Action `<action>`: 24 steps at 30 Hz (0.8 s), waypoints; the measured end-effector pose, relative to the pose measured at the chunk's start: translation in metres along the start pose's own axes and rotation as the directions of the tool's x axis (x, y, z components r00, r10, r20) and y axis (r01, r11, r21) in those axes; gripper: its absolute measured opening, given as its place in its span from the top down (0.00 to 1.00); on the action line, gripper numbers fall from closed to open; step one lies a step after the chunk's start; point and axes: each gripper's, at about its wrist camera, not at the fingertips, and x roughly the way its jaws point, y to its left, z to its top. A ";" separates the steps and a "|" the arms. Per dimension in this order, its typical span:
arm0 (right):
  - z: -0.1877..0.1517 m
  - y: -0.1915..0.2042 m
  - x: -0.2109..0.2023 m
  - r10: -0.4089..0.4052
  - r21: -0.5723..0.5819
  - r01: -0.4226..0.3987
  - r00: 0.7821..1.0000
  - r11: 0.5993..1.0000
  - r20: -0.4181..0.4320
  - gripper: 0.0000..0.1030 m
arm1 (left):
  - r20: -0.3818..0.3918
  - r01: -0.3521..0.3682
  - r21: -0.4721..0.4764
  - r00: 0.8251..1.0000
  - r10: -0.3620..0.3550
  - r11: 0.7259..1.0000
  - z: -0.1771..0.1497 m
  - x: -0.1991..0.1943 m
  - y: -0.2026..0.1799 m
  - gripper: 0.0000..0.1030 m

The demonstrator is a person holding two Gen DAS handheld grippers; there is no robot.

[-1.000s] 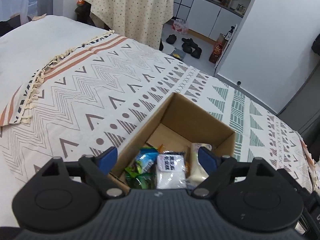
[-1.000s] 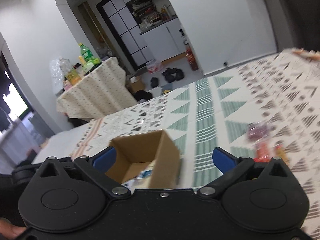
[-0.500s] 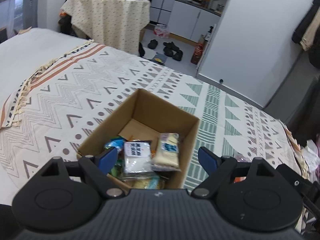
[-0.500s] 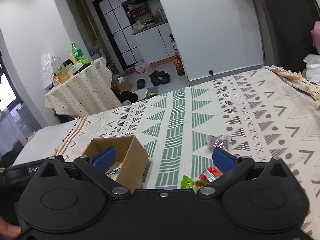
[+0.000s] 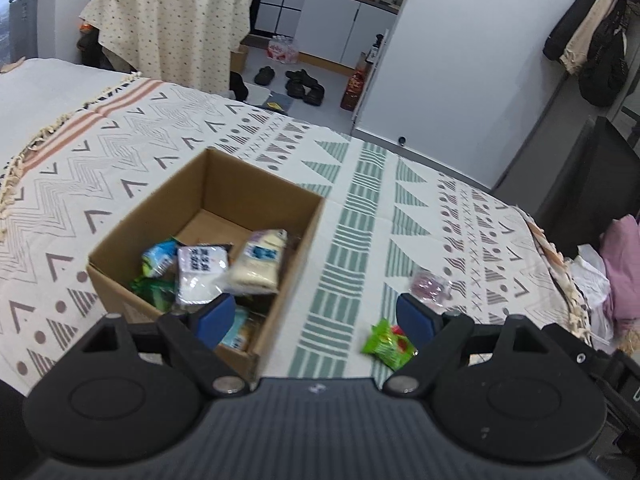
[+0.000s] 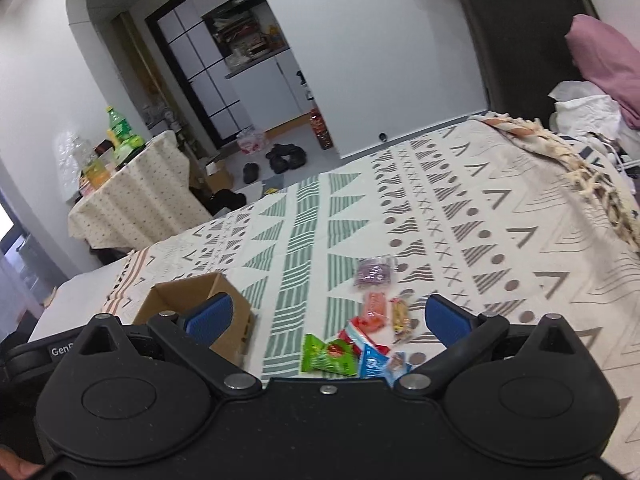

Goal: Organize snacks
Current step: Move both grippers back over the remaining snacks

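Note:
An open cardboard box sits on the patterned bedspread and holds several snack packets, among them a white packet and a cream packet. My left gripper is open and empty, above the box's near right corner. A green packet and a purple packet lie to the box's right. In the right wrist view the box is at the left. My right gripper is open and empty above loose snacks: the green packet, a blue packet, a pink packet, the purple packet.
A cloth-covered table with bottles stands beyond the bed. Shoes lie on the floor by a white wall. Clothes are piled at the bed's right end. The bedspread's fringed edge is at the right.
Both grippers have pulled back and swung to the right. The box has shifted left in both views and the loose snacks to its right have come into view.

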 end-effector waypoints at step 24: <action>-0.003 -0.060 0.016 0.011 0.270 0.018 0.994 0.963 -0.108 0.00 | -0.073 0.073 -0.005 0.995 -0.073 0.997 -0.019 0.032 -0.046 0.16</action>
